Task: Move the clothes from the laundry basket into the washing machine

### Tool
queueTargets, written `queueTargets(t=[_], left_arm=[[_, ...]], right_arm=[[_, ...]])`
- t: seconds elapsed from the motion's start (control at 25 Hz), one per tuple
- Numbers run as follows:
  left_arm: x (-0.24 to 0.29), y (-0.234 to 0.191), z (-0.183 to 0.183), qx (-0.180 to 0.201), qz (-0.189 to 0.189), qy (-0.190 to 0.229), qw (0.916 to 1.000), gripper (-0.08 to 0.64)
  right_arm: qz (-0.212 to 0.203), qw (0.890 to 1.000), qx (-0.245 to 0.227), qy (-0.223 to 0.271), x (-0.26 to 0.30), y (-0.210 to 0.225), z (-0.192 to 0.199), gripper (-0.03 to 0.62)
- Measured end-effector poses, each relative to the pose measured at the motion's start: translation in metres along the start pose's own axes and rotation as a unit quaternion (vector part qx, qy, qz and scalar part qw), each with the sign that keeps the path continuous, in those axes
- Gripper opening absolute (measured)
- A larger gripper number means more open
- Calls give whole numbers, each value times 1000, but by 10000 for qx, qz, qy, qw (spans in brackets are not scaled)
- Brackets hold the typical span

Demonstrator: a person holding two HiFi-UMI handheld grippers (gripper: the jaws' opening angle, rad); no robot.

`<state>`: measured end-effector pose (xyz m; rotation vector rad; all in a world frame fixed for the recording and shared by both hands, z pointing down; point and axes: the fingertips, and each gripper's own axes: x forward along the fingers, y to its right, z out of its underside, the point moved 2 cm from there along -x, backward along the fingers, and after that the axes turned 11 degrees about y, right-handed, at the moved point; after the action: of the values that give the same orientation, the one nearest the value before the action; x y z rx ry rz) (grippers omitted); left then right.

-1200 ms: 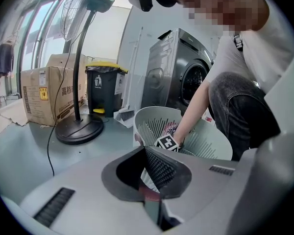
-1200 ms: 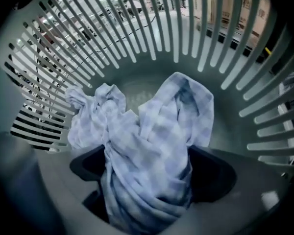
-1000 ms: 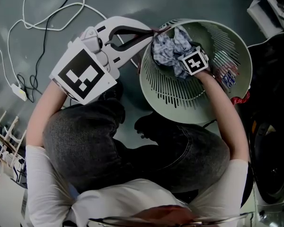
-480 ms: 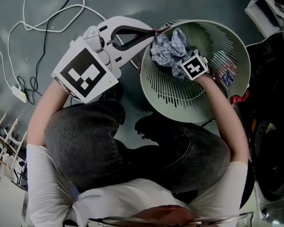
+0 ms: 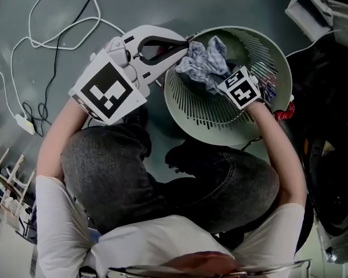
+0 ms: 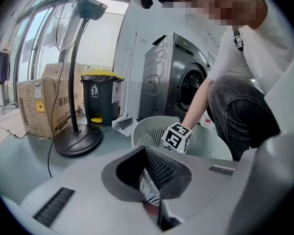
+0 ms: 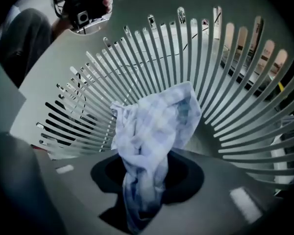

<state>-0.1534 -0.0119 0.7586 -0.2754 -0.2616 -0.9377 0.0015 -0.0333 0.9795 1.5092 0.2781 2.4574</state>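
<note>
Cloth (image 5: 204, 62), soft and light (blue check), hangs in the basket (image 5: 188, 106) at eleven o'clock, its bunched middle pinched by my just-closed right tongs (image 7: 143, 204); left tongs (image 5: 184, 41) clamp the rim.

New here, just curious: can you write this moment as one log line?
left gripper: jaws shut on basket rim | right gripper: jaws just closed on cloth | cloth: inside basket
</note>
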Motion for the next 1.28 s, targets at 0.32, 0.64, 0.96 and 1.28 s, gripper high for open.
queueTargets(t=[0.32, 0.64, 0.96, 1.28], left_arm=[[6, 1, -17, 198, 28, 66, 9998, 5], [13, -3, -43, 371, 234, 158, 9989, 6], [10, 6, -65, 677, 467, 208, 9964, 5], [15, 11, -105, 904, 582, 270, 9938, 6]], right_arm=[[85, 9983, -12, 583, -50, -6, -27, 164], [252, 9941, -157, 1047, -102, -10, -49, 164], [558, 9874, -108, 1475, -151, -29, -64, 164], [985, 9740, 107, 2039, -199, -29, -70, 164]])
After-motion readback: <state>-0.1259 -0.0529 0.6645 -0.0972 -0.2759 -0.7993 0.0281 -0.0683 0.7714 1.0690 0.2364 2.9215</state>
